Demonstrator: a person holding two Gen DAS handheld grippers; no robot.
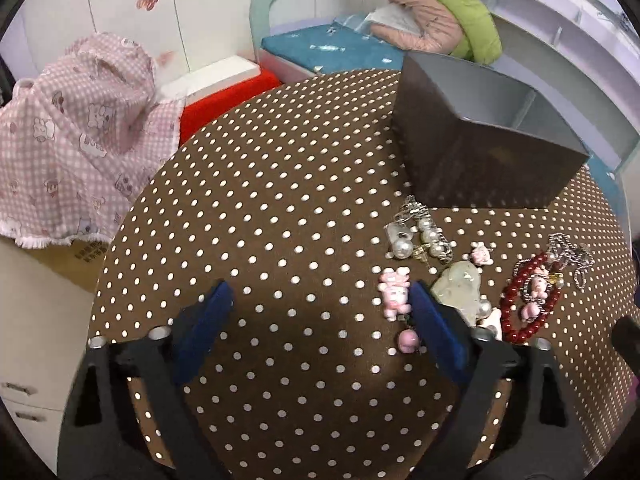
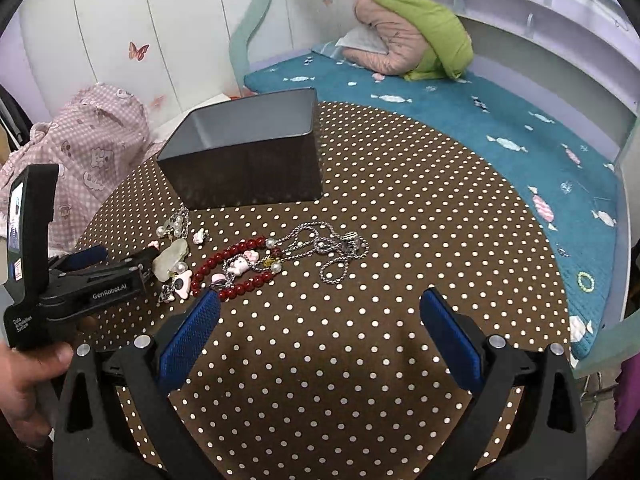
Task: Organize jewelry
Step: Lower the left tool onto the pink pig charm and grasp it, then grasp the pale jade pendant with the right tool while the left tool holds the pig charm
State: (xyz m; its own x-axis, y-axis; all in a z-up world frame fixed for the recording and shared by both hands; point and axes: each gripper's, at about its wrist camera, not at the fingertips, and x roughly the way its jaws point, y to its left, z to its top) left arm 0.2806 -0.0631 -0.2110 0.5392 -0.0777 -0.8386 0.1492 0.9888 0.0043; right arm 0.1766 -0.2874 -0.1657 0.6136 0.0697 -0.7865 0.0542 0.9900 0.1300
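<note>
Jewelry lies on the dotted brown table (image 1: pixel 280 200) in front of a dark grey open box (image 1: pixel 476 136), which also shows in the right wrist view (image 2: pixel 248 160). There is a pearl and silver chain piece (image 1: pixel 420 232), a pink bear charm (image 1: pixel 394 290), a pale green pendant (image 1: pixel 460 284), a red bead bracelet (image 2: pixel 236 268) and a silver chain necklace (image 2: pixel 328 248). My left gripper (image 1: pixel 320 312) is open and empty; its right finger (image 1: pixel 436 332) is beside the bear charm. My right gripper (image 2: pixel 320 320) is open and empty, just in front of the bracelet.
A pink checked cloth (image 1: pixel 72 136) lies left of the table. A red and white box (image 1: pixel 228 88) sits behind it. A blue cushioned bench (image 2: pixel 500 128) with a pink and green jacket (image 2: pixel 408 32) curves behind and to the right.
</note>
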